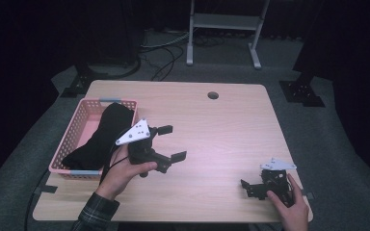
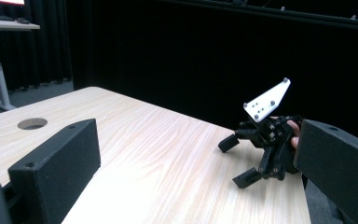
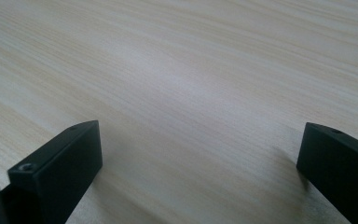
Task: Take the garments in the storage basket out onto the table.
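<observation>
The black garment [image 1: 101, 137] lies folded lengthwise in the pink basket [image 1: 72, 132], which sits at the left edge of the table [image 1: 221, 125]. The cloth runs from the basket's far right corner to its near left corner, and one end rises above the rim at the far side.

Your left gripper [image 1: 172, 142] is just to the right of that basket, above the tabletop. Its jaws stand wide apart with nothing between them, and they point away from the basket toward the right side of the table. Your left hand [image 1: 125, 171] wraps the grip from below, and the cable trails down past your plaid sleeve [image 1: 94, 211].

Your right gripper [image 1: 244, 188] is well apart from the garment, near the front right corner of the table. In the left gripper view it shows across the wood with its jaws spread and empty [image 2: 235, 161]. In the right gripper view the two jaws stand wide over bare wood grain. Your right hand [image 1: 289, 207] holds it low, close to the surface.

A round cable hole [image 1: 213, 95] lies near the table's far edge.
</observation>
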A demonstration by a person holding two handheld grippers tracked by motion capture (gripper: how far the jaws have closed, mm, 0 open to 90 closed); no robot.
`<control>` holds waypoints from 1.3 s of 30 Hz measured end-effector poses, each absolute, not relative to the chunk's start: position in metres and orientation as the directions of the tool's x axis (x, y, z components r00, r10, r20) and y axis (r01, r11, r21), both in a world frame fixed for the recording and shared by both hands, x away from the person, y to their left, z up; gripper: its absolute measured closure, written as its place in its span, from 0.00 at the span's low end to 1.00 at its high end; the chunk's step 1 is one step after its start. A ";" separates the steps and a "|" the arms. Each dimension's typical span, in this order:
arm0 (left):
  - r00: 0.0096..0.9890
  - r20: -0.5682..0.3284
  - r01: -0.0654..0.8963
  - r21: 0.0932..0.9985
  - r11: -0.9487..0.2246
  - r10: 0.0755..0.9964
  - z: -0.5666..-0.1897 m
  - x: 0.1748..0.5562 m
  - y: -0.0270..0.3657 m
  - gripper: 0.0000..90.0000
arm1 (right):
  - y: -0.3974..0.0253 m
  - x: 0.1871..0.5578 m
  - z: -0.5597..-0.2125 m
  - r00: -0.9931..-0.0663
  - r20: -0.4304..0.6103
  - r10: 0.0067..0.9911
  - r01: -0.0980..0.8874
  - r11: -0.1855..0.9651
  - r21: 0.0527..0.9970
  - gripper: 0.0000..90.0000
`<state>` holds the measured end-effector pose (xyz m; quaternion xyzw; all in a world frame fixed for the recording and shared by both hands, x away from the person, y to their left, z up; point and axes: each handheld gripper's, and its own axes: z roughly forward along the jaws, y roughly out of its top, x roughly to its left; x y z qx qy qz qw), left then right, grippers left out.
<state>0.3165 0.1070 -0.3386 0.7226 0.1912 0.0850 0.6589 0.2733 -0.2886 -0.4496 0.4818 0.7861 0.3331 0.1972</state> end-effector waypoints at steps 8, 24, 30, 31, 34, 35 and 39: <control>0.921 -0.126 0.157 0.986 -0.055 0.370 -0.326 0.321 0.107 0.00 | -0.289 0.273 -0.450 -0.457 0.012 0.889 0.627 0.313 0.713 0.00; 0.918 -0.104 0.132 0.990 -0.046 0.383 -0.302 0.319 0.127 0.00 | -0.289 0.273 -0.450 -0.457 0.011 0.889 0.626 0.313 0.714 0.00; 0.912 -0.092 0.112 0.993 -0.029 0.399 -0.293 0.317 0.140 0.00 | -0.289 0.273 -0.450 -0.457 0.012 0.889 0.627 0.312 0.714 0.00; 0.911 -0.087 0.107 0.994 -0.026 0.403 -0.291 0.317 0.143 0.00 | -0.289 0.273 -0.450 -0.457 0.012 0.889 0.627 0.313 0.714 0.00; 0.901 -0.081 0.097 0.995 -0.014 0.425 -0.285 0.315 0.153 0.00 | -0.289 0.273 -0.450 -0.457 0.012 0.890 0.627 0.312 0.713 0.00; 0.901 -0.081 0.097 0.995 -0.014 0.425 -0.285 0.315 0.153 0.00 | -0.289 0.273 -0.450 -0.457 0.012 0.890 0.627 0.312 0.713 0.00; 0.899 -0.066 0.086 0.996 -0.027 0.432 -0.283 0.312 0.158 0.00 | -0.289 0.273 -0.450 -0.458 0.011 0.889 0.626 0.313 0.714 0.00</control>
